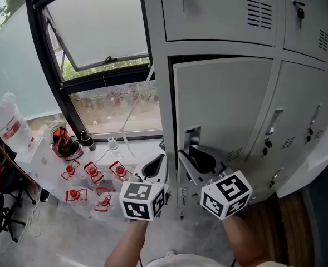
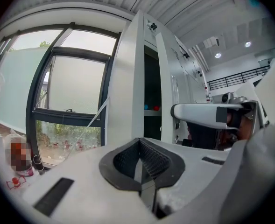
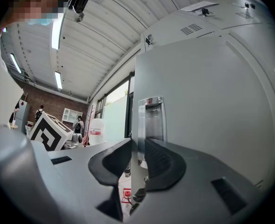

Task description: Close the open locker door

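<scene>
**Pale grey locker door stands ajar in the column nearest the window.**
The right gripper clamps its handle-side edge; the left gripper is closed and empty. Only the left gripper view shows the dark locker interior.

The free edge of the open locker door is caught between the jaws of the right gripper, with one dark pad laid against each face. The recessed chrome handle is seen just above them. Past the edge, a large clear water bottle is seen beside a window.
</scene>
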The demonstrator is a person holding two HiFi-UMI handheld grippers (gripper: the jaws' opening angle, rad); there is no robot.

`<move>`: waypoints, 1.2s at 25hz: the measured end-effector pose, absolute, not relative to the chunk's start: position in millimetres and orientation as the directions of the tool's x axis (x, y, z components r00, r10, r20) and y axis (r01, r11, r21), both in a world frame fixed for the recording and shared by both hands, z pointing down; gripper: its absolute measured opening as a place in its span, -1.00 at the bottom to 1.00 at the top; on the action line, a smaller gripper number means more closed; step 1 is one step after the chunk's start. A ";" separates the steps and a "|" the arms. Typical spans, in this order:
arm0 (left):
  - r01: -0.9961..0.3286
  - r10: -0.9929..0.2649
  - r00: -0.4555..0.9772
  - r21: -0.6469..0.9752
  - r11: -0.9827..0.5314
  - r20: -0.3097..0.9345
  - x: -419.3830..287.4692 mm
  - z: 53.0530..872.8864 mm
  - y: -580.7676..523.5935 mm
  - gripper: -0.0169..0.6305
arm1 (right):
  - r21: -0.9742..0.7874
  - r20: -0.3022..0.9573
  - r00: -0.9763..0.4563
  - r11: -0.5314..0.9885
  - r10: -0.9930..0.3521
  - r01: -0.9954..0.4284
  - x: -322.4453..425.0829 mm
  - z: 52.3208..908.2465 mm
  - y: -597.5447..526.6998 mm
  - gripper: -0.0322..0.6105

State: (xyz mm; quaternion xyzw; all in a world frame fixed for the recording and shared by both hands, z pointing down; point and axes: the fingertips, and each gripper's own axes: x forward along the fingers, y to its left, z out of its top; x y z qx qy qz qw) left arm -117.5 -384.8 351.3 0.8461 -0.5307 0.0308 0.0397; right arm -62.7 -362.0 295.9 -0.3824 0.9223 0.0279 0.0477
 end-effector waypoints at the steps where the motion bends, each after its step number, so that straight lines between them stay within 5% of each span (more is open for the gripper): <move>1: -0.900 -0.895 0.436 0.034 -0.435 0.094 -118.8 351.7 -387.5 -0.93 | 0.015 -0.108 -0.701 0.703 -0.705 -0.711 -63.6 296.1 -364.6 -0.65; 30: -0.874 -0.872 0.486 0.045 -0.485 0.051 -138.8 347.5 -433.7 -0.92 | 0.023 -0.097 -0.614 0.615 -0.783 -0.788 -73.9 298.1 -421.7 -0.72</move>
